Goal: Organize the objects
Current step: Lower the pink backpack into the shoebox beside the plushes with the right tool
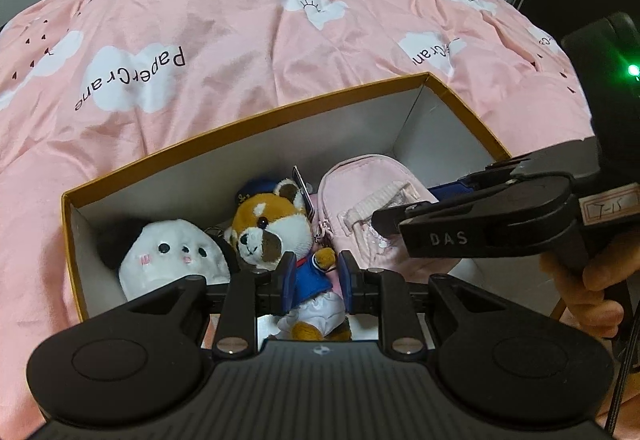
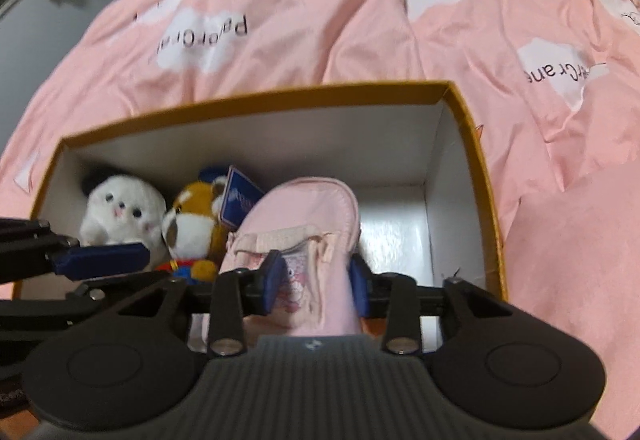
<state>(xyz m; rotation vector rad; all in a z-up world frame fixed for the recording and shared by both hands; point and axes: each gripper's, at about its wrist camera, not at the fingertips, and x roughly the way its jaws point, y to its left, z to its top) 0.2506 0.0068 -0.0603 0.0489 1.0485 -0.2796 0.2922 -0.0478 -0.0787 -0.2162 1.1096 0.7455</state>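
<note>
Pink duvet (image 2: pixel 320 19), boxed pouch (image 2: pixel 304 224) lengthwise between right gripper (image 2: pixel 316 280)

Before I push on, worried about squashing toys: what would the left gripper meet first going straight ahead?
Probably the brown-and-white fox plush in blue clothes; it already lies between the left gripper fingers.

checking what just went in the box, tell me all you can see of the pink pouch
The pink pouch is a small soft fabric bag shaped like a mini backpack, with a ribbed strap and a printed front pocket. It lies in the box, beside the fox plush. The right gripper straddles its near end, jaws apart.
</note>
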